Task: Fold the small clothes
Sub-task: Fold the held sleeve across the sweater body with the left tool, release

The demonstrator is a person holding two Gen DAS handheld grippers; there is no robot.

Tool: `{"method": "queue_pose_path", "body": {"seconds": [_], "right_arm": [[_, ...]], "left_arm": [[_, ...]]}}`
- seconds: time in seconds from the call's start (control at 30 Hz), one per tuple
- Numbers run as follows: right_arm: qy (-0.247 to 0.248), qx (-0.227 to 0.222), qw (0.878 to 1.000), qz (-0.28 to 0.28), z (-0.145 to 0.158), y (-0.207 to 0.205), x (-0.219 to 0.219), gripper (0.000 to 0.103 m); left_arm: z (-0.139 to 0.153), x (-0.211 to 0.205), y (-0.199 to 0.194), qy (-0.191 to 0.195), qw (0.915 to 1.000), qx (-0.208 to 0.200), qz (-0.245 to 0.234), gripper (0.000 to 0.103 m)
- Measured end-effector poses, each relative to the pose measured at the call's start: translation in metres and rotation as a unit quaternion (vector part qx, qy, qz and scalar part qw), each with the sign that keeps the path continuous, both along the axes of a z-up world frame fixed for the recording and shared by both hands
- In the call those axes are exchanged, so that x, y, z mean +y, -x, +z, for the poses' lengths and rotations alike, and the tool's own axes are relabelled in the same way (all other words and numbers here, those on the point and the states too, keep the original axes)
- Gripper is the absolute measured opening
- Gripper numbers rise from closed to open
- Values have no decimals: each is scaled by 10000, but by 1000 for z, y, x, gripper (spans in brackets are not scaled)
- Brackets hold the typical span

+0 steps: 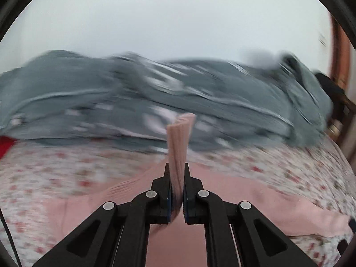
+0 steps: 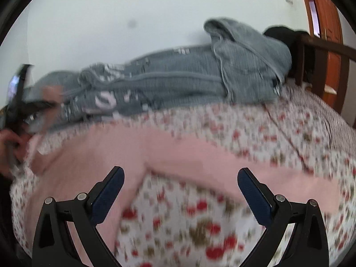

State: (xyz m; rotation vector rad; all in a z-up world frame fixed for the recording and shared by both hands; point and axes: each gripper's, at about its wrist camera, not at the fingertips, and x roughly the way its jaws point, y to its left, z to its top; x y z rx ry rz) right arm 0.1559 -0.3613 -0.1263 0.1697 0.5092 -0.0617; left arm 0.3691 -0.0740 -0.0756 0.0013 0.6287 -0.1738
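Nearest to you, your left gripper is clamped tight on a ribbed cuff or hem of the pink garment; the pinched strip stands up between the two fingers and pokes out past their tips. The rest of that garment trails away below and to both sides of the gripper, lying on the floral bedsheet.

Your right gripper has its fingers spread wide apart, with nothing between the blue pads. Under it you see bare floral sheet, and the pink cloth runs as a broad band just beyond the fingertips, from the left side of the bed across towards the right. In the right wrist view, at the far left end of that band, your other hand and its tool show as a dark blur, with the pink fabric drawn up towards them.

Farther back, along the far edge of the bed against the pale wall, a grey knitted blanket with white lettering lies heaped in a long ridge. Its right end rises into a folded hump near the bed's far right corner. Beyond that corner stand a dark wooden chair and a reddish-brown door. A scrap of red cloth shows at the bed's left edge.
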Motion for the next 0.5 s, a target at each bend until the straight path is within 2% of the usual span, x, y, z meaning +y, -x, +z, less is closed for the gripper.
{"method": "queue_pose_path", "body": {"seconds": [0.07, 0.13, 0.27, 0.3, 0.37, 0.4, 0.43, 0.5], "right_arm": [[47, -41, 10000, -10, 4, -8, 0, 101], [99, -62, 9999, 48, 2, -15, 0, 101], [185, 10, 9998, 93, -11, -22, -1, 101], [175, 38, 9998, 103, -14, -23, -2, 101], [82, 107, 9998, 154, -21, -27, -2, 101], [25, 139, 9998, 173, -23, -29, -2, 101], [-88, 182, 9996, 217, -24, -33, -2, 101], [-246, 222, 9990, 294, -25, -41, 0, 101]], "left_arm": [[-26, -54, 0, -74, 9985, 231, -487, 8], [-54, -92, 3, -187, 9958, 452, -771, 8], [-109, -125, 7, -367, 9866, 1197, -1042, 8], [-116, -127, 9, -401, 9842, 1309, -1127, 9], [-109, -115, 14, -235, 9819, 1315, -1343, 16], [-102, -107, 17, -168, 9813, 1323, -1390, 33], [-96, -98, 19, -132, 9820, 1299, -1365, 59], [-75, -65, 29, -75, 9894, 952, -1090, 84]]}}
